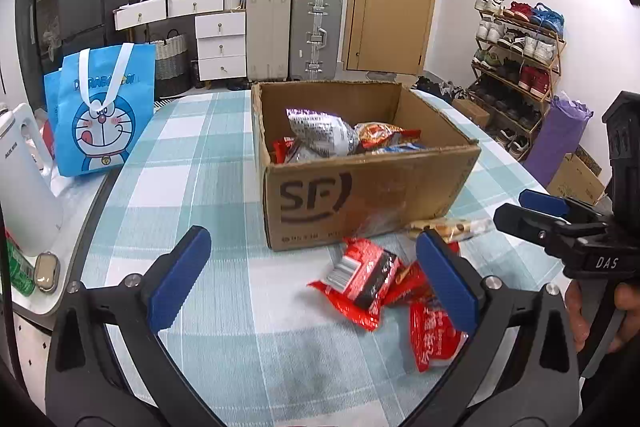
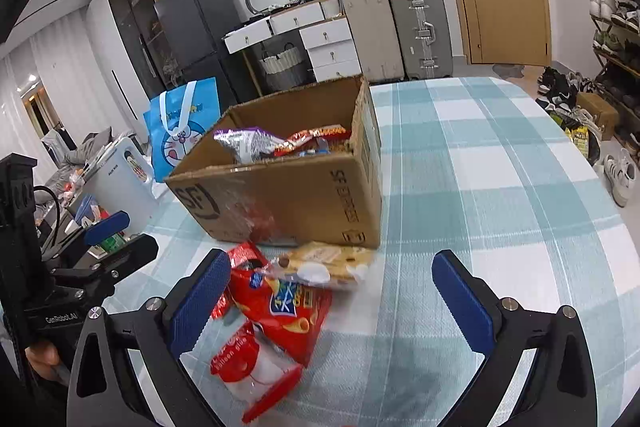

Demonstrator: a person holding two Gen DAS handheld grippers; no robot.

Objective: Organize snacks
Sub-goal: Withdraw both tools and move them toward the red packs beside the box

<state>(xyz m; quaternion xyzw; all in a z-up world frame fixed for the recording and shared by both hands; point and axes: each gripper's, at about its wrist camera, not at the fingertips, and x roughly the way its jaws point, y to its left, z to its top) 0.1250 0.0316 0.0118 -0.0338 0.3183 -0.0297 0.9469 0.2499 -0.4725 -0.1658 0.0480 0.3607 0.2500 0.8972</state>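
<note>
The counter (image 1: 192, 163) is covered by a cloth checked in pale teal and white. An open cardboard box (image 1: 360, 195) printed with "SF" stands on it, with snack packets inside. Just in front of the box, several packets lie loose on the cloth: a red packet (image 1: 360, 279) with a barcode, a red chip bag (image 2: 280, 311), a red-and-white packet (image 2: 256, 375) and a pale biscuit packet (image 2: 328, 263) close against the box's front wall.
</note>
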